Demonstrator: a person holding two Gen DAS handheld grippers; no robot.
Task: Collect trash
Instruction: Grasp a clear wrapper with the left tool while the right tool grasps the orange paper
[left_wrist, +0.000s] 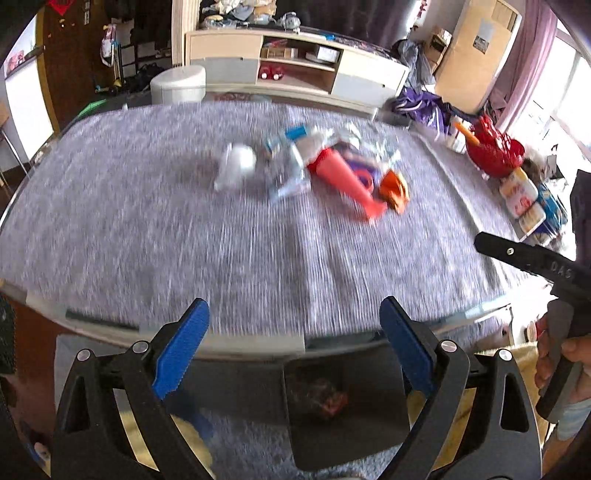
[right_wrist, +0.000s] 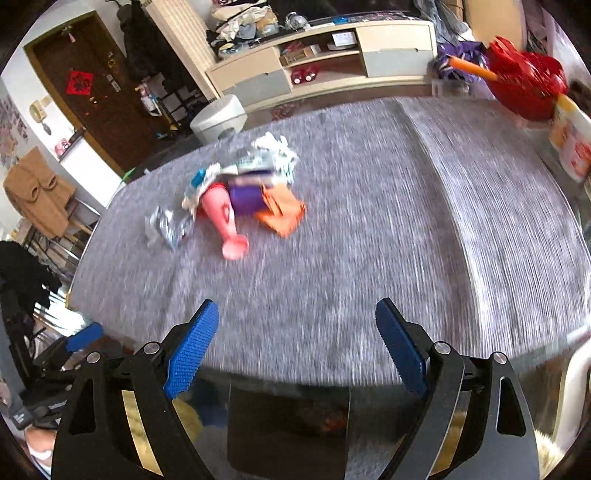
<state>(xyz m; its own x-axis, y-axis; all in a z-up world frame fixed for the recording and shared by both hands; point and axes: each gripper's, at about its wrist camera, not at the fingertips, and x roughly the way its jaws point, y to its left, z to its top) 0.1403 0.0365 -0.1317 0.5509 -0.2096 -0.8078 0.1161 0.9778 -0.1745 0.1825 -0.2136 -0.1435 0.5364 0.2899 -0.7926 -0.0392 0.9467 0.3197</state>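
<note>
Left claw (left_wrist: 293, 321) and right claw (right_wrist: 297, 323) both stand wide apart, empty, above the grey-clothed counter (right_wrist: 369, 240); crumpled wrappers and a pink plastic cone (right_wrist: 223, 218) lie heaped (blurred) mid-counter.

A: What is on the desk with the grey woven cloth (left_wrist: 147, 229)?

B: A blurry pile of trash: a pink plastic cone (left_wrist: 347, 177), an orange crumpled wrapper (left_wrist: 394, 190), a white round cup (left_wrist: 238, 162).

A: And the left gripper (left_wrist: 294, 325)?

B: Its blue jaws are wide apart, holding nothing. Below sits a dark square bin (left_wrist: 343, 406).
</note>
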